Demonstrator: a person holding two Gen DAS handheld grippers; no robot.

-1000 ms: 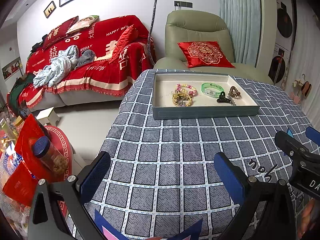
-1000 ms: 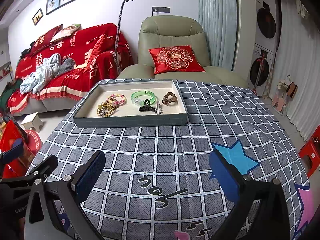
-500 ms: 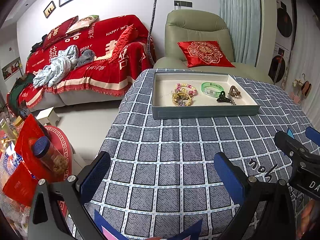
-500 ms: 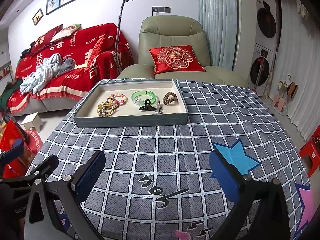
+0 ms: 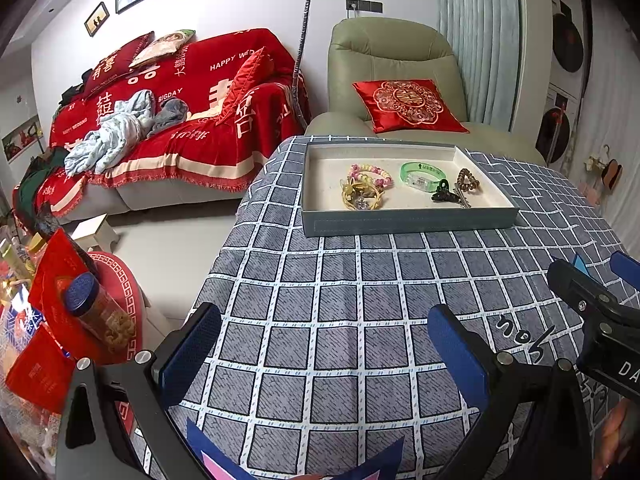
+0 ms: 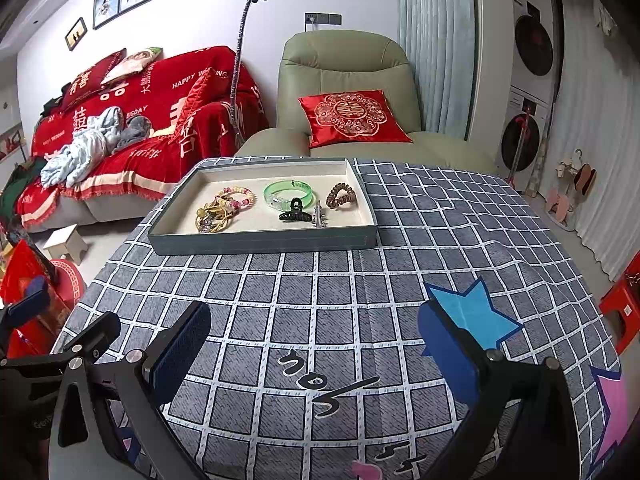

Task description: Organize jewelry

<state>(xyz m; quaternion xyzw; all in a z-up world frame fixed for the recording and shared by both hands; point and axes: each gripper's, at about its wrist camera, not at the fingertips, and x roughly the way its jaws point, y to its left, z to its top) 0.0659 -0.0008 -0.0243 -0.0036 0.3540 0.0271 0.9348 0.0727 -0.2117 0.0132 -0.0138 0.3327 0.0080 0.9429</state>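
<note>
Nothing has shifted over the last second: both of your grippers hover over the near edge of the table (image 6: 460,216), and the jewelry lies just as it did, so the task looks finished or not yet begun.

Your left gripper (image 5: 324,346) has its jaws spread wide and empty; your right gripper (image 6: 314,342) is the same, wide apart with nothing between the pads.

All the pieces sit inside the tray (image 6: 264,238) at the far edge of the table: the beaded bracelet (image 6: 236,196) and gold chain tangle (image 6: 212,216) toward its left end, the green bangle (image 6: 288,194) at its middle, the black claw clip (image 6: 295,211) and silver clip (image 6: 319,216) near its front wall, the brown coil tie (image 6: 341,196) toward its right end.

Between you and the tray the cloth lies bare, so you have a clear approach. Mind the raised front wall, and the table's left edge drops straight to the floor.
</note>
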